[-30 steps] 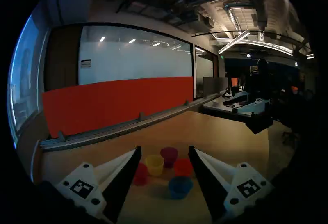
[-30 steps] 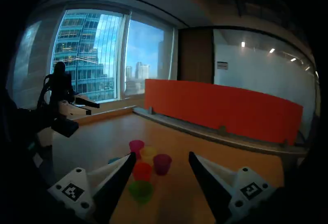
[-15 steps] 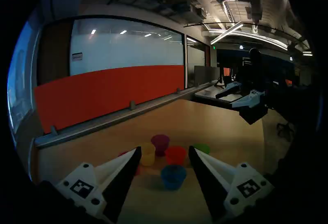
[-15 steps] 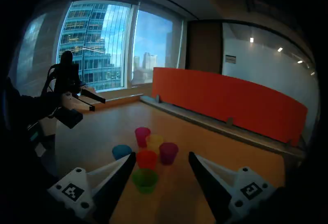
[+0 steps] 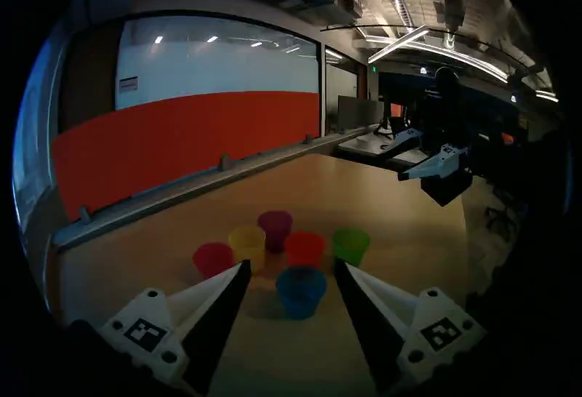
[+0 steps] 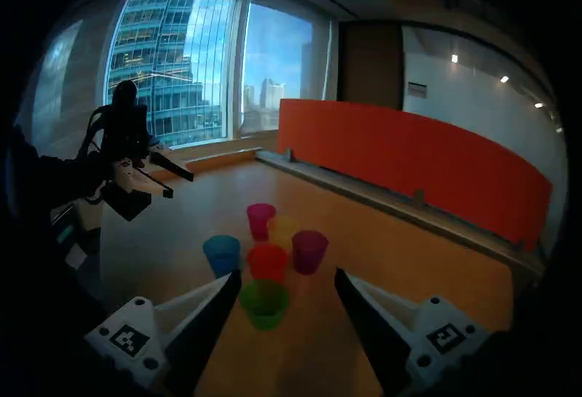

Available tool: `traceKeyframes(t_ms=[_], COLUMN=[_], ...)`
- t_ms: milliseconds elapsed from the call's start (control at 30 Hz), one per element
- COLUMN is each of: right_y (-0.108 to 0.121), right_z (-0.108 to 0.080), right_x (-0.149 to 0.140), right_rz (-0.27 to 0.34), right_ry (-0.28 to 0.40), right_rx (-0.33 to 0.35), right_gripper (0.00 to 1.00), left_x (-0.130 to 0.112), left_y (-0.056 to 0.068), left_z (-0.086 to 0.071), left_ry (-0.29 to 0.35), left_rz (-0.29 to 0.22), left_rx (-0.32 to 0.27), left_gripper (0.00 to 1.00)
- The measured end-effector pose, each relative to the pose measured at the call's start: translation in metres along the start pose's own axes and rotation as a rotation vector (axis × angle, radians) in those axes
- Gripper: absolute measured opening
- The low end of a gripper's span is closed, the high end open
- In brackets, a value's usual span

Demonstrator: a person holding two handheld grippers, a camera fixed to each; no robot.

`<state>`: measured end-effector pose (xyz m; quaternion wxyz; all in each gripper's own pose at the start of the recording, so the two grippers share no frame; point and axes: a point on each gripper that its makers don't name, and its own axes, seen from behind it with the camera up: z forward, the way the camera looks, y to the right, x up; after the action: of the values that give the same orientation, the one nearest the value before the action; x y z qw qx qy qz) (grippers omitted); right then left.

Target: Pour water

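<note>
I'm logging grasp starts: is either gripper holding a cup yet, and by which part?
Nothing is held: the left gripper and the right gripper both stand open and empty.

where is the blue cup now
In the left gripper view the blue cup stands on the table, nearest the camera, directly in front of the orange-red cup.

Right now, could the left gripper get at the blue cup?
Probably yes: the blue cup stands nearest, straight ahead of the open left gripper; the orange cup sits behind it, so nothing seems to block the way.
</note>
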<state>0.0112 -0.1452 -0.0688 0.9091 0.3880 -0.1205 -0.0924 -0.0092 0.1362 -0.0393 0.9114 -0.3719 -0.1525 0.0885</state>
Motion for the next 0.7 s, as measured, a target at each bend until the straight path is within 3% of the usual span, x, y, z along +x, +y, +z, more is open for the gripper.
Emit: traceKeyframes(t_ms=[467,700], right_y=[-0.009,-0.013], right_z=[0.018,0.028], right_x=[-0.036,-0.053], right_rz=[-0.019,-0.021], right_ry=[-0.068,-0.103], right_rx=[0.026,0.046], right_gripper=[1.0,1.0], left_x=[-0.052,-0.072], left_y=[0.01,0.012], left_z=[0.019,0.026], left_ry=[-0.108,-0.15], left_rz=[0.028,0.015], left_rx=[-0.024,-0.044], left_gripper=[0.85,0.85])
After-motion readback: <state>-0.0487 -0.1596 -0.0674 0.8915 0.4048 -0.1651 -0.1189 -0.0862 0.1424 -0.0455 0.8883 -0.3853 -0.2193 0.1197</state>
